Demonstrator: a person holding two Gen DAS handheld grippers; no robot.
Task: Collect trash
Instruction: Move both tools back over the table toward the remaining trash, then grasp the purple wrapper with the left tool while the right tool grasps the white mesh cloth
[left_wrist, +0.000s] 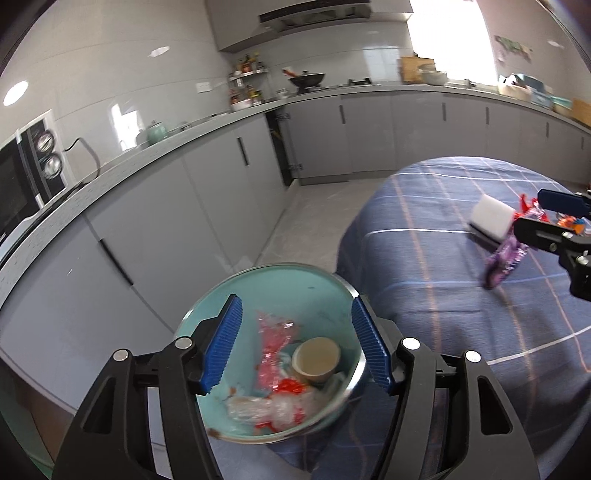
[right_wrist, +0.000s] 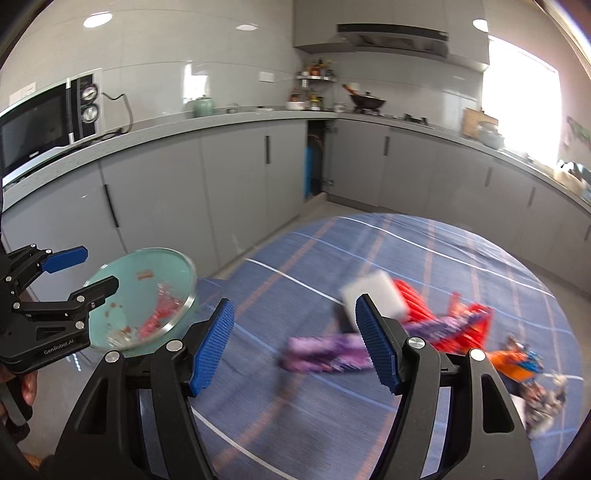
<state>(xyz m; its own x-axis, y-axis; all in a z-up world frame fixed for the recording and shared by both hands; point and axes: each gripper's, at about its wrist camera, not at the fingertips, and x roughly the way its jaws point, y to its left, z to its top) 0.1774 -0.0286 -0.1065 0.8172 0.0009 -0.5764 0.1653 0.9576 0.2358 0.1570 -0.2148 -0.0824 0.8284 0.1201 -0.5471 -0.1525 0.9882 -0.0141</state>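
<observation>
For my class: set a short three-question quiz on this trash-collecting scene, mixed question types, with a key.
1. True or false: the paper cup lies inside the bowl.
2. Which gripper hangs over the bowl: A) left gripper B) right gripper?
3. Fill in: the purple wrapper lies on the ____ tablecloth.

Key
1. True; the cup sits among plastic wrappers.
2. A; its jaws stand open, gripping nothing.
3. Blue checked; a white sponge lies just beyond it.

A microwave (right_wrist: 40, 125) is sitting on the grey counter (right_wrist: 155, 127) far ahead-left of the gripper; a wok (right_wrist: 367, 100) is resting further ahead, beside a spice rack (right_wrist: 314, 86).
</observation>
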